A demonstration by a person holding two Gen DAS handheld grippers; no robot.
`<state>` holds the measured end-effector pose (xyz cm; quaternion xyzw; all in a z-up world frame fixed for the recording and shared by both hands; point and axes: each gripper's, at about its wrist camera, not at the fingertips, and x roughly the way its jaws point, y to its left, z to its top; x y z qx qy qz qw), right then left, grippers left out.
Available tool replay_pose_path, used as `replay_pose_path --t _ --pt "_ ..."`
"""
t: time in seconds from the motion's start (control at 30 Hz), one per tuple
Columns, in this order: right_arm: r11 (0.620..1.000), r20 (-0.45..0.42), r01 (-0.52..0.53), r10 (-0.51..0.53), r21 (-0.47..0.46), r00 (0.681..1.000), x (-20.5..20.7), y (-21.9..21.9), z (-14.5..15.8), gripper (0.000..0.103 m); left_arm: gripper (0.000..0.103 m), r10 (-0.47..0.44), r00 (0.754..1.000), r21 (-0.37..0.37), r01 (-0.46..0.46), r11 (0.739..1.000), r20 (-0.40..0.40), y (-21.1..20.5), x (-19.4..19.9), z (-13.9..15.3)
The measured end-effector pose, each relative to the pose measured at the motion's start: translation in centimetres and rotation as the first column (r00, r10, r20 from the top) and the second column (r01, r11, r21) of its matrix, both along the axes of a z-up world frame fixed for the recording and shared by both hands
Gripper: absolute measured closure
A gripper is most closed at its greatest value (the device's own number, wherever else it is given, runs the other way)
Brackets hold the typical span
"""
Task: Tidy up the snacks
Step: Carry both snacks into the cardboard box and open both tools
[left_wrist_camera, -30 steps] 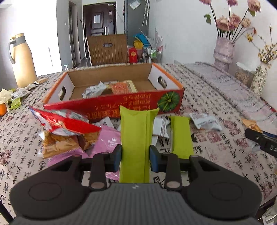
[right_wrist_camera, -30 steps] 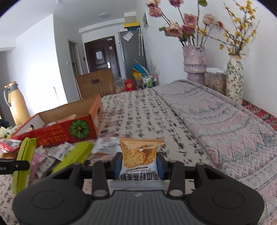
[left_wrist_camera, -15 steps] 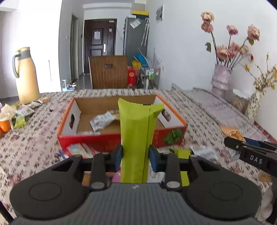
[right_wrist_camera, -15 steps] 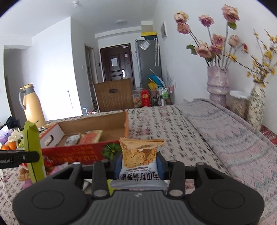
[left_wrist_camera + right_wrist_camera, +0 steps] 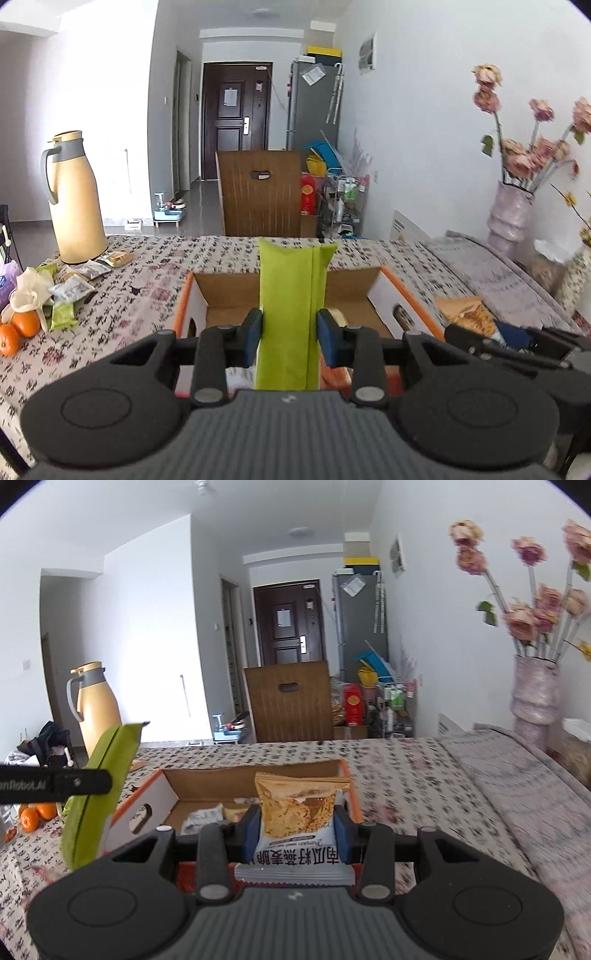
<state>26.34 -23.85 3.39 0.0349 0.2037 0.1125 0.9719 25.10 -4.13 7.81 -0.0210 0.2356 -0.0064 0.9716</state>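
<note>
A long table under a patterned cloth (image 5: 147,295) fills the room's near half, with a door and fridge far beyond both tongs. Straight ahead of and just below both tongs sits the open cardboard box (image 5: 384,288), evidently the place where snacks are being gathered; a few packets already lie on its floor, though blur hides what they are. Well off to the left of the left gripper (image 5: 289,332) stand a cream thermos (image 5: 75,206) and loose packets beside oranges (image 5: 16,330). That gripper is clamped narrowly on a tall green packet (image 5: 291,295), held upright over the box. The right gripper (image 5: 297,830) pinches an orange-and-white biscuit packet (image 5: 299,812) the same way, poised, I judge, for dropping in.
</note>
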Motion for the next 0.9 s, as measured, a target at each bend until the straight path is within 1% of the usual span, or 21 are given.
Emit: replay_pose_path --t 0.2,0.33,0.47,0.53,0.57,0.6,0.63,0.67,0.7,0.73,0.77,0.8,0.83,0.87,0.9 --pt "0.999 -0.025 -0.024 0.023 -0.021 0.999 4.3 2.6 -0.4 0.063 0.070 0.042 0.998 -0.001 -0.042 0.999 -0.043 1.2 5.1 -0.3" --pt "0.999 -0.057 -0.020 0.019 -0.027 0.998 6.8 3.3 -1.6 0.063 0.070 0.066 0.994 -0.003 -0.066 0.998 -0.091 1.7 8.0 -1.6" --pt "0.999 -0.088 -0.023 0.020 -0.033 0.996 8.3 3.5 -2.9 0.063 0.070 0.077 0.986 0.001 -0.077 0.997 -0.149 1.8 9.5 -3.0" --pt "0.999 -0.102 -0.024 0.021 -0.031 0.995 8.6 3.4 -3.4 0.061 0.069 0.073 0.985 0.002 -0.074 0.997 -0.156 1.8 9.6 -3.3" --pt "0.999 -0.106 -0.022 0.019 -0.028 0.994 8.7 3.3 -3.5 0.060 0.065 0.073 0.986 0.005 -0.073 0.997 -0.153 1.8 9.5 -3.2" --pt "1.000 -0.105 -0.015 0.012 -0.026 0.994 8.7 3.2 -3.5 0.059 0.058 0.071 0.987 0.009 -0.070 0.997 -0.145 1.7 9.3 -3.1" --pt "1.000 -0.103 -0.015 0.012 -0.023 0.995 8.6 3.1 -3.5 0.056 0.053 0.073 0.988 0.016 -0.071 0.997 -0.137 1.5 9.1 -3.0" --pt "1.000 -0.101 -0.014 0.012 -0.019 0.995 8.5 2.9 -3.4 0.054 0.043 0.077 0.989 0.021 -0.075 0.997 -0.130 1.5 9.0 -2.9" --pt "1.000 -0.097 -0.010 0.008 -0.017 0.995 8.3 2.7 -3.3 0.047 0.036 0.081 0.989 0.026 -0.078 0.997 -0.122 1.3 8.7 -2.8" --pt "1.000 -0.092 -0.004 0.002 -0.016 0.996 8.2 2.5 -3.1 0.036 0.032 0.083 0.990 0.030 -0.081 0.996 -0.116 1.2 8.5 -2.6" --pt "1.000 -0.087 -0.001 -0.001 -0.013 0.996 7.9 2.3 -3.0 0.029 0.024 0.085 0.990 0.032 -0.082 0.996 -0.111 1.1 8.2 -2.4" --pt "1.000 -0.082 0.002 -0.003 -0.010 0.997 7.6 2.1 -2.9 0.017 0.016 0.088 0.991 0.034 -0.085 0.996 -0.105 1.0 7.9 -2.3" --pt "1.000 -0.077 0.005 -0.006 -0.006 0.997 7.4 2.0 -2.7 0.009 0.013 0.093 0.991 0.039 -0.089 0.995 -0.098 0.9 7.6 -2.1" --pt "1.000 -0.074 0.010 -0.011 -0.004 0.997 7.2 1.8 -2.5 0.006 0.008 0.096 0.991 0.043 -0.093 0.995 -0.089 0.9 7.2 -2.0" --pt "1.000 -0.072 0.014 -0.014 -0.002 0.997 6.9 1.6 -2.4 0.000 0.002 0.099 0.992 0.047 -0.096 0.994 -0.080 0.8 6.8 -1.9"
